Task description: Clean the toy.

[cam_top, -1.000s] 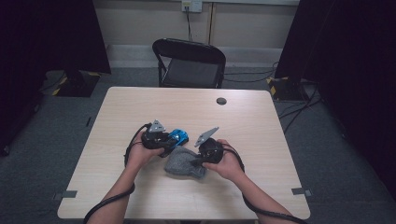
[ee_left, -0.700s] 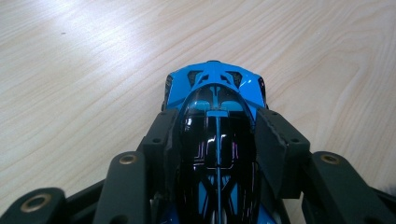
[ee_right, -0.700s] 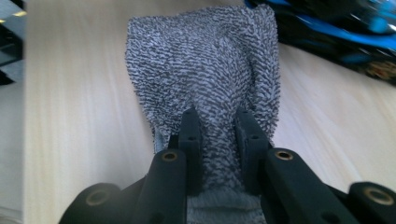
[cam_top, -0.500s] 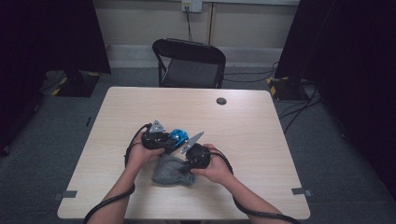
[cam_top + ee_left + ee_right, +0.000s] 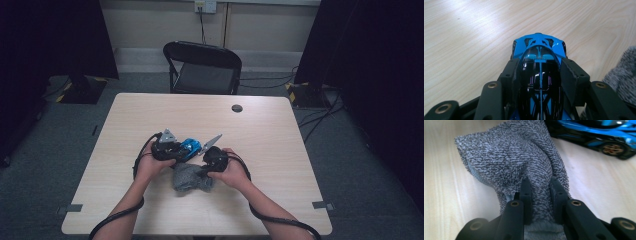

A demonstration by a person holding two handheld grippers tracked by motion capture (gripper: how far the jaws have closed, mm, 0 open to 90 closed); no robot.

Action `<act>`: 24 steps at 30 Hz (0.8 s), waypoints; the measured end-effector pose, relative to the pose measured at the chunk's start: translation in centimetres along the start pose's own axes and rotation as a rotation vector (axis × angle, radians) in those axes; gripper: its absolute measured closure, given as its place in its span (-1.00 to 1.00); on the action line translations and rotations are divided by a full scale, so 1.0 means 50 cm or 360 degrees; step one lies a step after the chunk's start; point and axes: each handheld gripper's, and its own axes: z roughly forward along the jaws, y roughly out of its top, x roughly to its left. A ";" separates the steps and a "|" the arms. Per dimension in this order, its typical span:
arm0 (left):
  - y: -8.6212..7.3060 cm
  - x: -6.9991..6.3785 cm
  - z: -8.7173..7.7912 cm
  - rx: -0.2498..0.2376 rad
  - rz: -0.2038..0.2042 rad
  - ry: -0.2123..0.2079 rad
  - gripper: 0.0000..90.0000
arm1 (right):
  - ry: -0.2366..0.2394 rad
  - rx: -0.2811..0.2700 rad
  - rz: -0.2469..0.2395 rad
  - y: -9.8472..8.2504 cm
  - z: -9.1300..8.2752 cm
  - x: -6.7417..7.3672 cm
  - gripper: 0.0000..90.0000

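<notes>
My left claw grips the glossy blue-and-black toy car on the pale wooden tabletop; my right claw pinches the grey terry cloth (weave legible close-up) beside it.

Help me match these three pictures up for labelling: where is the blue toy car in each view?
High view: the blue toy car sits mid-table, held in the left gripper.
Left gripper view: centre, nose pointing away, clamped between the black jaws.
Right gripper view: top right corner, side-on, one wheel showing.
Shared landmark: the grey cloth, beside the car in every view.
</notes>
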 end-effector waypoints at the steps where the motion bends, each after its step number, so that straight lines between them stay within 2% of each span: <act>1: 0.000 0.000 0.000 -0.0001 0.0000 0.0000 0.14 | -0.0008 0.0000 0.0004 0.000 -0.001 -0.004 0.68; 17: 0.000 0.000 0.000 0.0000 0.0000 0.0000 0.14 | -0.0108 -0.0004 0.0102 -0.016 -0.027 -0.057 0.68; 24: 0.000 0.000 -0.001 0.0001 -0.0001 0.0002 0.14 | -0.0138 -0.0014 0.0174 -0.026 -0.039 -0.079 0.68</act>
